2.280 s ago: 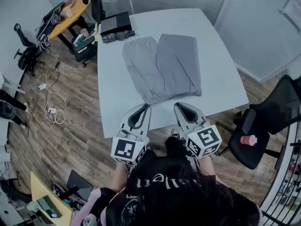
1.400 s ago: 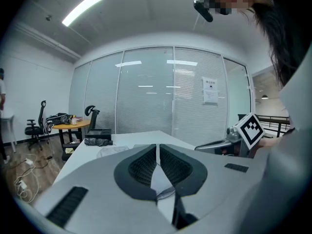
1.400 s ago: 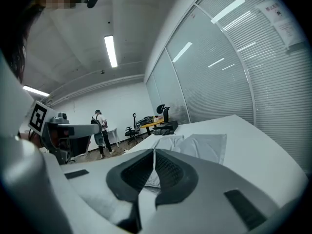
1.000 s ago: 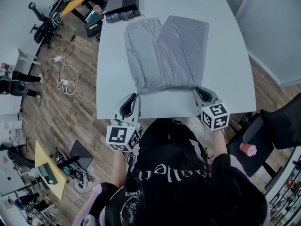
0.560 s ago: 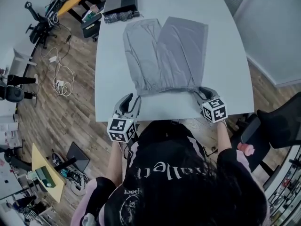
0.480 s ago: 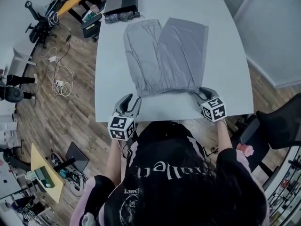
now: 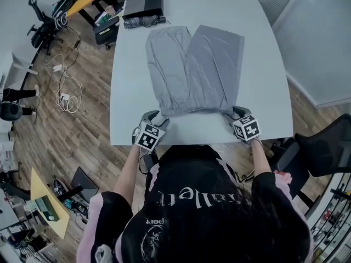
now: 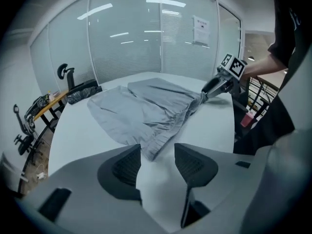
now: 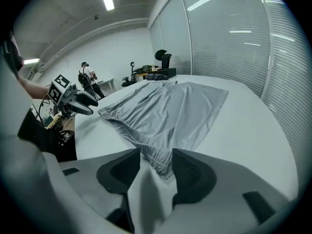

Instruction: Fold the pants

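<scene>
Grey pants (image 7: pixel 194 67) lie flat on the white table (image 7: pixel 263 81), waistband toward me and both legs pointing away. My left gripper (image 7: pixel 156 116) is low at the waistband's left corner (image 8: pixel 152 150). Its jaws are opening, and that corner lies just ahead of the tips with the pads off it. My right gripper (image 7: pixel 233 112) is at the right corner, jaws also opening. There the gathered waistband (image 9: pixel 157 159) reaches in between the tips, unpinched. Each gripper shows in the other's view: the right gripper (image 8: pixel 218 84) and the left gripper (image 9: pixel 73 101).
A black box (image 7: pixel 143 5) and a dark cloth bundle (image 7: pixel 143 21) sit at the table's far left corner. A black office chair (image 7: pixel 323 147) stands at the right. Cables (image 7: pixel 66 100) lie on the wooden floor at the left. The table's near edge is right under the grippers.
Both grippers have come down onto the table at the waistband corners, the left one farther than the right. Their jaws, shut a second ago, now stand apart.
</scene>
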